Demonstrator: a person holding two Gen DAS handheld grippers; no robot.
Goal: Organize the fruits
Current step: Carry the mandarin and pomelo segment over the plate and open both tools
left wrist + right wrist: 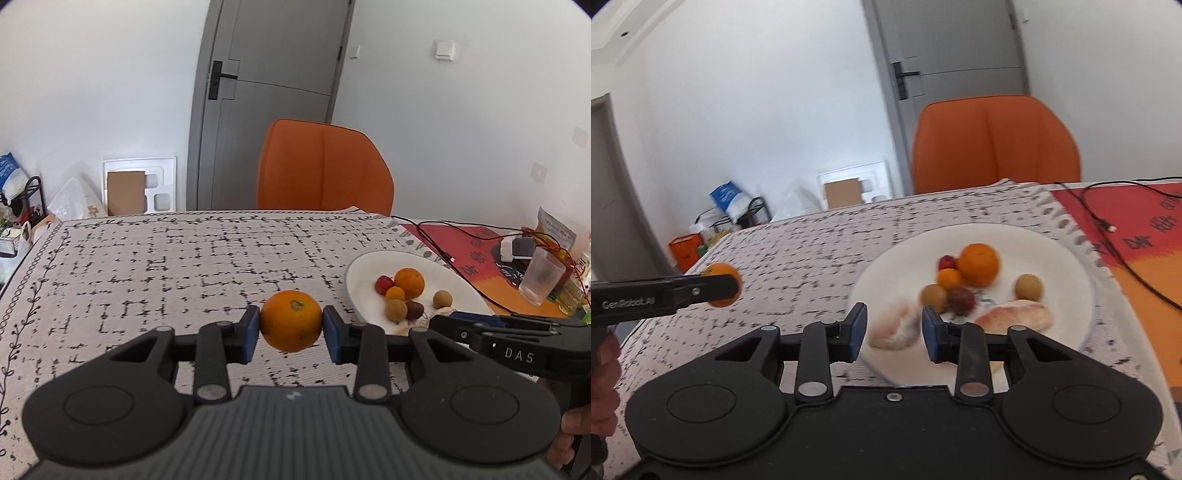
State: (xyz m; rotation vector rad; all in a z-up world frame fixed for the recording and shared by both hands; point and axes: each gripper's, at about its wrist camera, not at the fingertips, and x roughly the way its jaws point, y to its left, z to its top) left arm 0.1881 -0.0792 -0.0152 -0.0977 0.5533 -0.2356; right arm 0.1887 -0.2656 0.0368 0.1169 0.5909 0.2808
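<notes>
An orange (291, 320) is sitting clamped between the blue pads (252, 334) of the left gripper (291, 334), hanging above the patterned cloth (147, 266) left of the white plate (1071, 258). On the plate, a second orange (979, 264) is lying among small round fruits, with a pale peeled piece (1015, 317) at the near side. The right gripper (894, 330) is hovering over the plate's near edge, jaws parted with another pale piece (895, 328) lying blurred between them; whether the pads are touching it I cannot tell. An orange chair (325, 166) is standing at the far side.
</notes>
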